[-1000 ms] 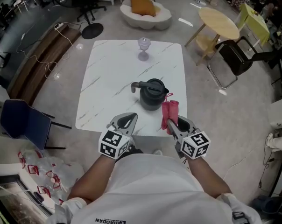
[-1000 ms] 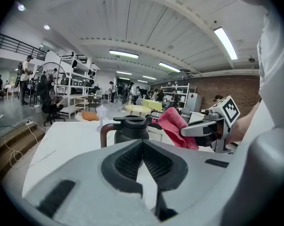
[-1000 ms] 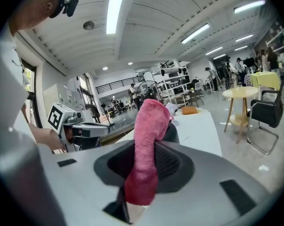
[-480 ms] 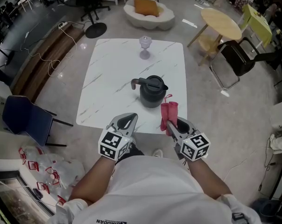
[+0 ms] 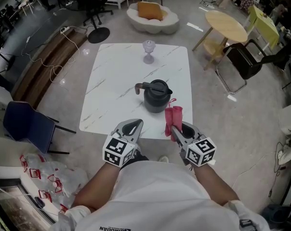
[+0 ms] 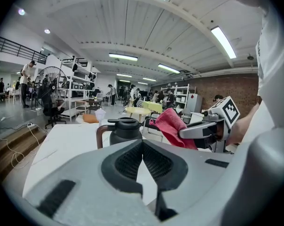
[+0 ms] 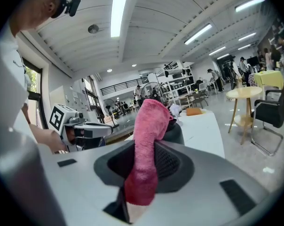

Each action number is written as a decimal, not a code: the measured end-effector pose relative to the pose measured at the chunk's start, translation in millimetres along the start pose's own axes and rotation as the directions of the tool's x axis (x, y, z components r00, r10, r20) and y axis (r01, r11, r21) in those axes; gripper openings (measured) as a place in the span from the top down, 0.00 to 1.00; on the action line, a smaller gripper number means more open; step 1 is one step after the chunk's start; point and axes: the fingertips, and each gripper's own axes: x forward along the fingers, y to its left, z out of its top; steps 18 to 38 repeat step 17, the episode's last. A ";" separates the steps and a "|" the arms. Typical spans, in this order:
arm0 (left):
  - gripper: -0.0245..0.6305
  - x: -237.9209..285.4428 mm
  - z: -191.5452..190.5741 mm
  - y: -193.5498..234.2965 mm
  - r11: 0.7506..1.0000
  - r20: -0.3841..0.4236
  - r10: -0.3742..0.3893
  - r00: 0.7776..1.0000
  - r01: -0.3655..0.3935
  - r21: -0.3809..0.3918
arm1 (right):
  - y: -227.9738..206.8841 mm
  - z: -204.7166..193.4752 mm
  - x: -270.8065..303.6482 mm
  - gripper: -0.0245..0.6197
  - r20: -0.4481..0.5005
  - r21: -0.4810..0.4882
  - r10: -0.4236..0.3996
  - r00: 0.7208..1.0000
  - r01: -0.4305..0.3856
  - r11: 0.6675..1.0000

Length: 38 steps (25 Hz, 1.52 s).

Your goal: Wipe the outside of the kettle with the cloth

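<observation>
**Kettle on the white table, both grippers at its near edge.**
The kettle (image 5: 156, 96) stands in the near right part of the table (image 5: 112, 81), its handle pointing left. Bare tabletop lies open to its left and behind it. The left gripper (image 5: 132, 124) hovers over the near edge, jaws pressed together with nothing between them. The right gripper (image 5: 176, 129) pinches the pink cloth (image 5: 172, 119), which stands upright just beside the kettle's near right side. A glass goblet (image 5: 148, 50) stands well apart at the far edge. A blue chair (image 5: 25, 124) stands on the floor to the left of the table.
</observation>
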 end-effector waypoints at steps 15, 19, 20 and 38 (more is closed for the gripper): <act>0.96 -3.5 0.9 -2.7 1.000 0.005 0.017 1.000 -0.017 0.004 | 2.9 -3.6 -3.6 0.79 -0.008 -0.006 0.016 1.000 -0.016 1.000; 0.96 -3.9 0.4 -3.3 1.000 0.006 0.021 1.000 -0.021 0.002 | 2.6 -4.7 -4.8 0.79 -0.010 -0.006 0.018 1.000 -0.018 1.000; 0.96 -3.9 0.4 -3.3 1.000 0.006 0.021 1.000 -0.021 0.002 | 2.6 -4.7 -4.8 0.79 -0.010 -0.006 0.018 1.000 -0.018 1.000; 0.96 -3.9 0.4 -3.3 1.000 0.006 0.021 1.000 -0.021 0.002 | 2.6 -4.7 -4.8 0.79 -0.010 -0.006 0.018 1.000 -0.018 1.000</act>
